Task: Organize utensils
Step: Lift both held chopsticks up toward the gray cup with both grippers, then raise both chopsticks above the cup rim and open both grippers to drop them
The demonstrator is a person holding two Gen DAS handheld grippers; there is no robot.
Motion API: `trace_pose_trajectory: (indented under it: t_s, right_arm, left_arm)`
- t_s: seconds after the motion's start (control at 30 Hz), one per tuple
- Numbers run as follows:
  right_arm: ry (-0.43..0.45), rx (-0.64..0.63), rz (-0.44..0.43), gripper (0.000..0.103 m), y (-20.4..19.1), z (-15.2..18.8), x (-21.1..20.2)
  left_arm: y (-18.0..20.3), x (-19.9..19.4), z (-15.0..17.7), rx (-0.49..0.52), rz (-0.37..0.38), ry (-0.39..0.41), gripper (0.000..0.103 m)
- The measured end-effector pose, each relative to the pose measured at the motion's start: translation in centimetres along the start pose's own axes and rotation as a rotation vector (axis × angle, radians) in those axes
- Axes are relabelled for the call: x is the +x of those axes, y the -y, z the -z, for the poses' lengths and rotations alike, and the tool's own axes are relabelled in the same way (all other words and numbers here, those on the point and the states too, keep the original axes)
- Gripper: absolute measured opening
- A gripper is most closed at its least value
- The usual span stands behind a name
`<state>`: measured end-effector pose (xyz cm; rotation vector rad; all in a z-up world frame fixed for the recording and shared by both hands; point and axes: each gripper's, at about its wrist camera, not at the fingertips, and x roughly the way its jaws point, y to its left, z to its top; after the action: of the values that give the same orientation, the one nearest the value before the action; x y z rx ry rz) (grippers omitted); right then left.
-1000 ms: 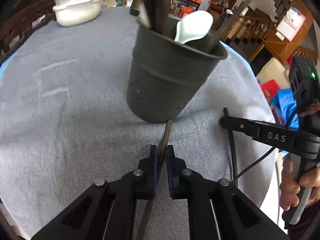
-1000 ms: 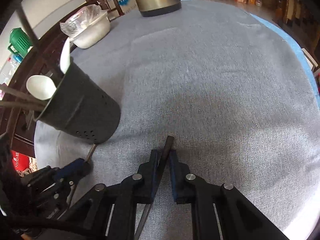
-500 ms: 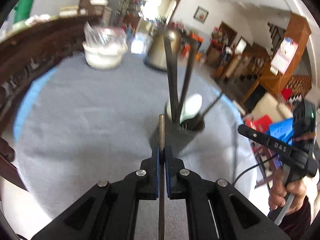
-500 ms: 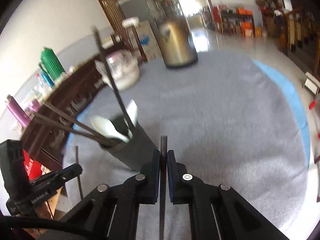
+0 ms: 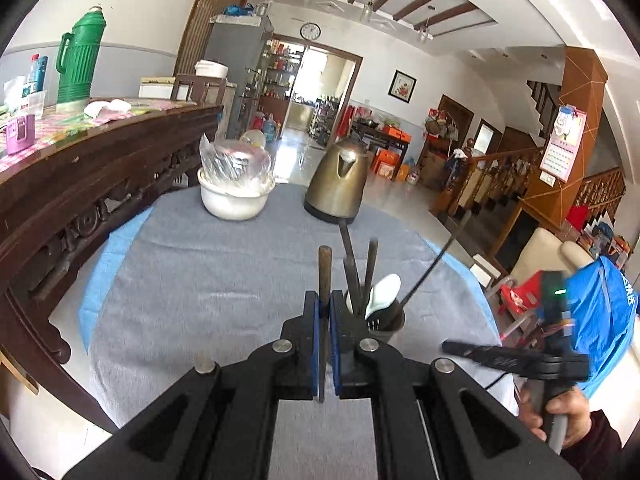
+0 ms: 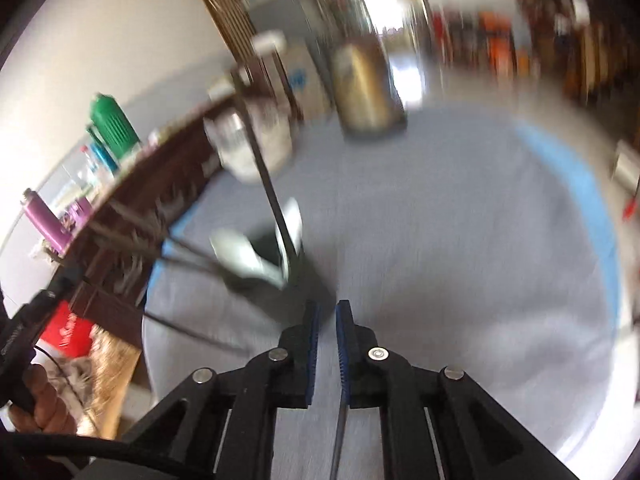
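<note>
Between the left gripper [image 5: 325, 308] pads sits a chopstick [image 5: 324, 268], pinched tight (thin, stiff, slippery; grip mid-stick).

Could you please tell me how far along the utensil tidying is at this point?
Well underway. Done: the dark holder on the grey cloth already stands several dark sticks and a white spoon. In hand: the left gripper is clamped on a chopstick above the table; the right gripper is opening, with a thin dark utensil beside its pad. Left: dropping these into the holder.
</note>
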<state>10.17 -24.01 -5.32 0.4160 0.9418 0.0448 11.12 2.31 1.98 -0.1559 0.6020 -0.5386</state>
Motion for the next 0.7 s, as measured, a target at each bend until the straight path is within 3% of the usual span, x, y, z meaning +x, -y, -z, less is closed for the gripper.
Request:
trace_pose_trajectory:
  t_s: [0.1, 0.2, 0.4, 0.53, 0.6, 0.67, 0.7]
  right_arm:
    - [-0.128, 0.009, 0.035, 0.019, 0.4, 1.0, 3.5]
    - [-0.185, -0.005, 0.074, 0.02, 0.2, 1.8, 5.8]
    - [-0.255, -0.002, 0.142, 0.027, -0.3, 2.5, 8.7]
    - [-0.242, -0.035, 0.169, 0.031, -0.6, 2.3, 9.2]
    - [-0.225, -0.066, 0.183, 0.029, -0.7, 2.2, 9.4]
    - [-0.221, -0.114, 0.226, 0.009, -1.3, 2.3, 9.6]
    - [-0.214, -0.115, 0.216, 0.009, -1.5, 2.2, 9.7]
  left_arm:
    - [0.0, -1.0, 0.3, 0.008, 0.006, 0.003, 0.005]
    - [0.3, -1.6, 0.7, 0.011, 0.008, 0.002, 0.005]
    - [0.8, -2.5, 1.3, 0.047, -0.016, 0.005, 0.005]
    - [0.8, -2.4, 1.4, 0.055, -0.01, 0.01, 0.005]
    - [0.9, -2.4, 1.4, 0.059, -0.006, 0.011, 0.005]
    - [0.8, -2.4, 1.5, 0.062, -0.009, 0.011, 0.005]
    - [0.7, -2.5, 1.5, 0.061, -0.009, 0.01, 0.005]
